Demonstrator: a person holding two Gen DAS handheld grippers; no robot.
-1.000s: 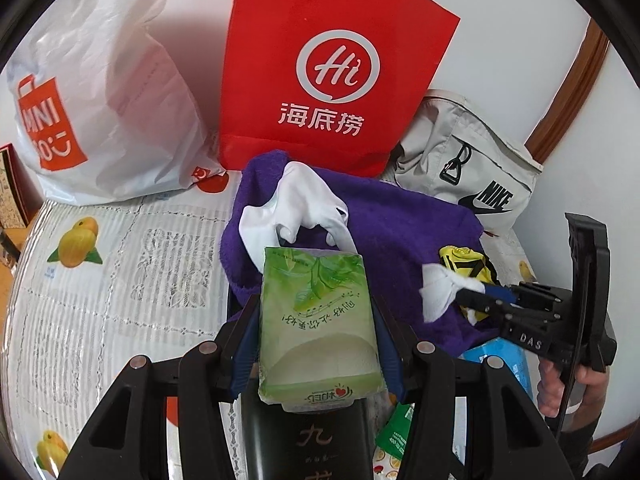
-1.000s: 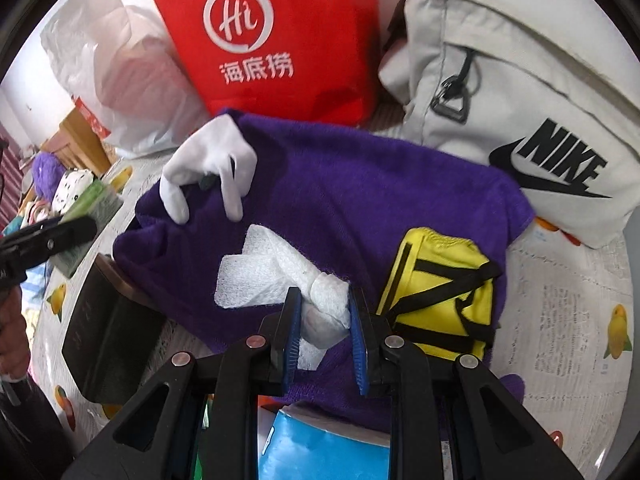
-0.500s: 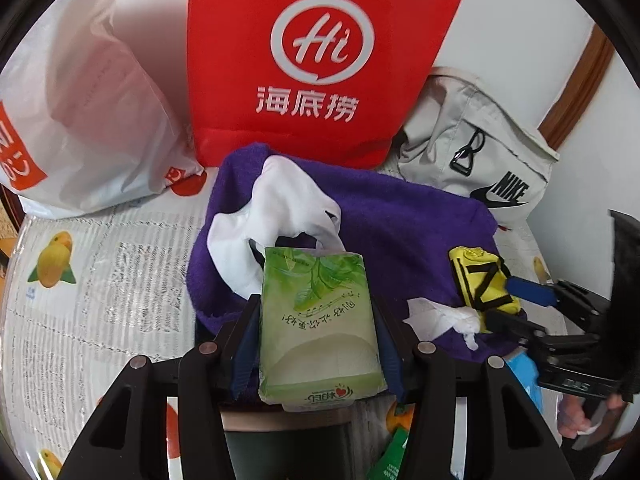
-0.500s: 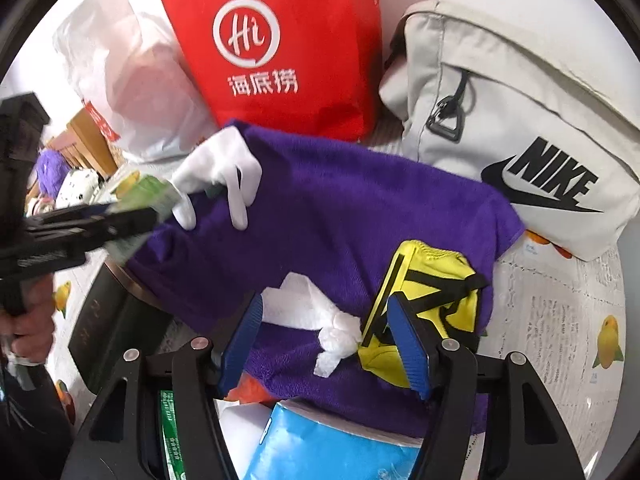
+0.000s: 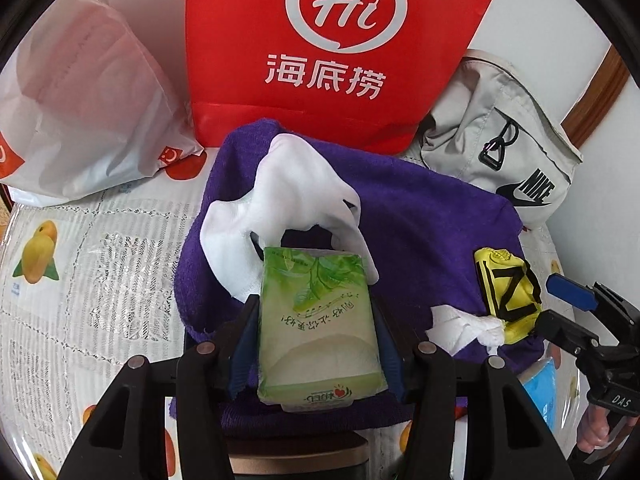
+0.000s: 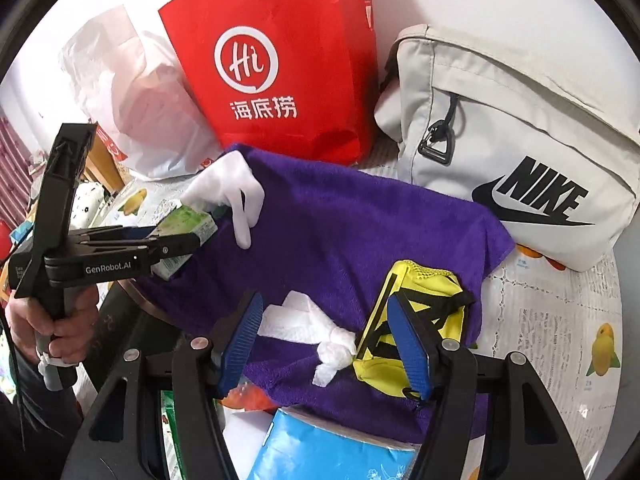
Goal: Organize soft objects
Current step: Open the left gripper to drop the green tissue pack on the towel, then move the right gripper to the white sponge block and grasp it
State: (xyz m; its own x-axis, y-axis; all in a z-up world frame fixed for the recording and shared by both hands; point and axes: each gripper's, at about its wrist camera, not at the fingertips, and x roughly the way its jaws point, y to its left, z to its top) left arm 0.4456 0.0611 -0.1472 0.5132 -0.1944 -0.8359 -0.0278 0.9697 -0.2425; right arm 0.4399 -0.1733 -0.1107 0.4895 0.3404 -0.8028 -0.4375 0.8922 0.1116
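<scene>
The purple towel [image 6: 360,240] lies spread across the centre of the frame and serves as the collection surface. Three soft items rest on it: a white glove [image 6: 232,192] at its upper left, a crumpled white tissue [image 6: 308,328] at lower centre, and a yellow mesh pouch [image 6: 416,320] at lower right. The right gripper [image 6: 328,340] stands open above the tissue, gripping nothing, so that placement appears complete. The left gripper [image 5: 316,344] is clamped on a green tissue pack [image 5: 320,320], held over the towel's near edge just below the glove; this item is not yet set down. A blue pack [image 6: 320,444] at the bottom of the frame lies partly under the towel's edge and probably remains to be sorted.
</scene>
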